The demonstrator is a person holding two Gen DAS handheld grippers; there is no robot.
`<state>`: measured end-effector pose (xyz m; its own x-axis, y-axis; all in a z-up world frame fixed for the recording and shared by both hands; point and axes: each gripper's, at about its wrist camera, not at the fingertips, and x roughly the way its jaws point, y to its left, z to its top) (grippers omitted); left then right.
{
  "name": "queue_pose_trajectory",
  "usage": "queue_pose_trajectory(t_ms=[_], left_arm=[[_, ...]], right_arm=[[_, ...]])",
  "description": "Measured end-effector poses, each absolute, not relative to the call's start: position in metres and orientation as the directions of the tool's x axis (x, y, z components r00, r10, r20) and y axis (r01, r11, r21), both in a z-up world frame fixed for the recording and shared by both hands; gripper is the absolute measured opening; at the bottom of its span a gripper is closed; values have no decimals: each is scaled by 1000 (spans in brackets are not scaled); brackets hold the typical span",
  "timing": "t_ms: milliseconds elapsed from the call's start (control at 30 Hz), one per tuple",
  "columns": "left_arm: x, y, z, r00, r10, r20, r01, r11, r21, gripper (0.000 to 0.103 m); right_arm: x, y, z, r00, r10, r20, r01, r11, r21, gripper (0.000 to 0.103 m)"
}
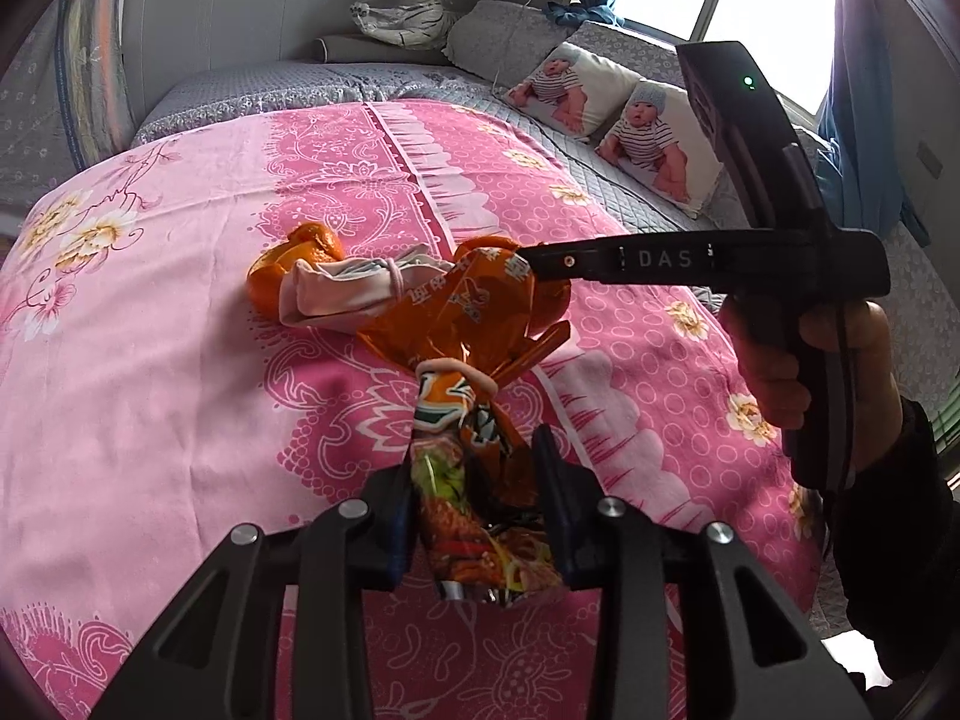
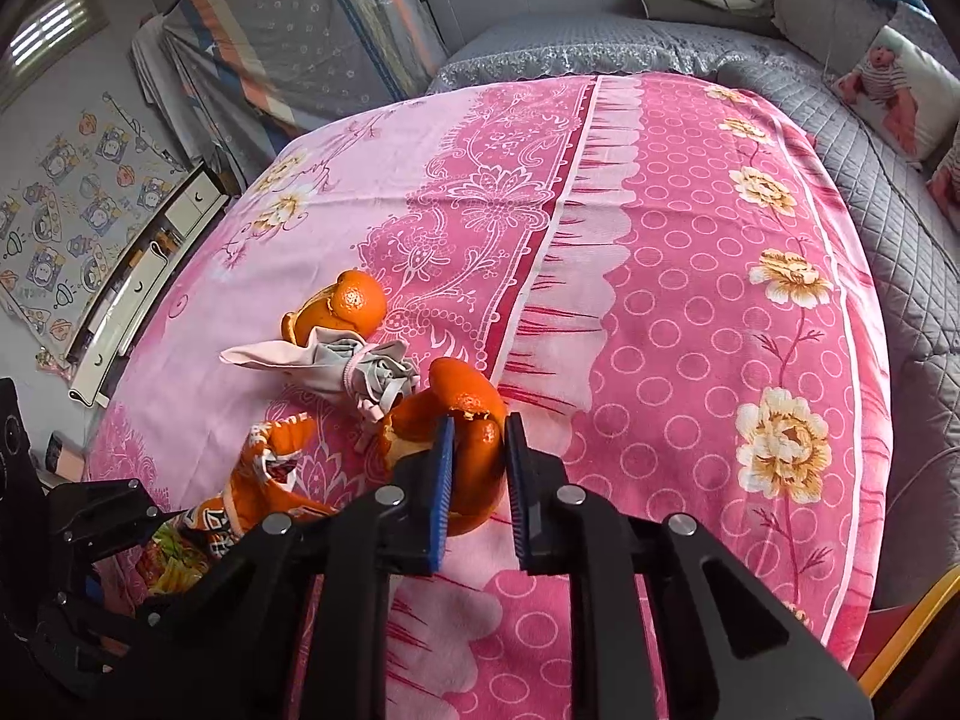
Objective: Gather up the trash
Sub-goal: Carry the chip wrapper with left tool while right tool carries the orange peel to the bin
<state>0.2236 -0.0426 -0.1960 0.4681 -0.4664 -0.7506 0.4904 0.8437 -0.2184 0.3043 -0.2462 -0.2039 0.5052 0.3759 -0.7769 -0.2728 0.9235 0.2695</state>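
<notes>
You are mid-pickup: both tools are on trash lying on the pink bedspread (image 2: 690, 276), and nothing looks bagged or binned yet.

Your left gripper (image 1: 480, 480) has the orange snack wrapper (image 1: 474, 420) between its jaws. The jaws stand partly closed and the crumpled foil fills the gap, so it reads as pinched, with the wrapper's flared open end fanning out ahead of the jaws.

Your right gripper (image 2: 477, 468) straddles a curl of orange peel (image 2: 462, 420). Its jaws are narrowed around the peel; the left blue pad looks to be touching it, while a thin gap may remain at the right pad, so I would not call the grip firm yet.

Just ahead and left of the right jaws lies a bundled pale cloth (image 2: 336, 363), and beyond it a second orange peel (image 2: 342, 306).

Next, close the right jaws fully on the peel, then lift straight up. The peel is soft and curled, so it may slip or tear; squeeze gently and check that it rises with you.
</notes>
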Motion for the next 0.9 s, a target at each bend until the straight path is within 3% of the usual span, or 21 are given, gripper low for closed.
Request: queue_pose_trajectory(t_ms=[900], left_arm=[[202, 48, -146, 674, -374, -638, 293, 927, -233, 32]], right_arm=[[263, -275, -169, 610, 309, -730, -217, 951, 222, 14]])
